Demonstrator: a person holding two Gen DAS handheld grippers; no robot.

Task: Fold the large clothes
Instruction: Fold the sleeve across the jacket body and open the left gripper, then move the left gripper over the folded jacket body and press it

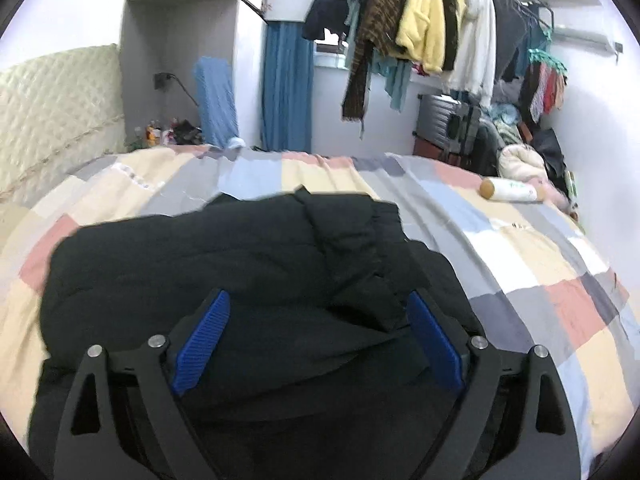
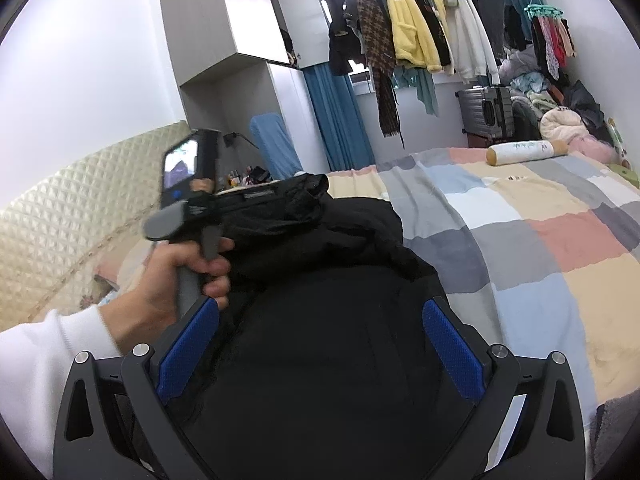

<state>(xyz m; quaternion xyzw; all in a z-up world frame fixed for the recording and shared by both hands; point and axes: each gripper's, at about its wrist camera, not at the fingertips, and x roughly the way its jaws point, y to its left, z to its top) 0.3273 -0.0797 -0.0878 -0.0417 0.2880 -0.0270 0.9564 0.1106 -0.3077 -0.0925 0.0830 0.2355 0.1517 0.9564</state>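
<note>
A large black padded garment point(image 1: 208, 264) lies bunched on the checked bedspread point(image 1: 520, 264), a cuffed sleeve point(image 1: 352, 240) folded across its top. My left gripper point(image 1: 318, 312) hovers just above it, blue pads point(image 1: 204, 336) spread wide, nothing between them. In the right wrist view the same garment point(image 2: 340, 340) fills the lower middle. My right gripper point(image 2: 320, 320) is open over it, blue pads point(image 2: 452, 352) wide apart. The left gripper's body and the hand holding it point(image 2: 188, 264) show at the left; its fingers are hidden behind raised black cloth point(image 2: 304, 200).
A cylindrical bolster point(image 2: 524, 150) lies at the bed's far right. A quilted headboard point(image 2: 80, 208) stands at the left. A rack of hanging clothes point(image 2: 420, 28), a grey suitcase point(image 2: 486, 112), a clothes pile point(image 2: 560, 112) and blue curtains point(image 2: 336, 120) lie beyond the bed.
</note>
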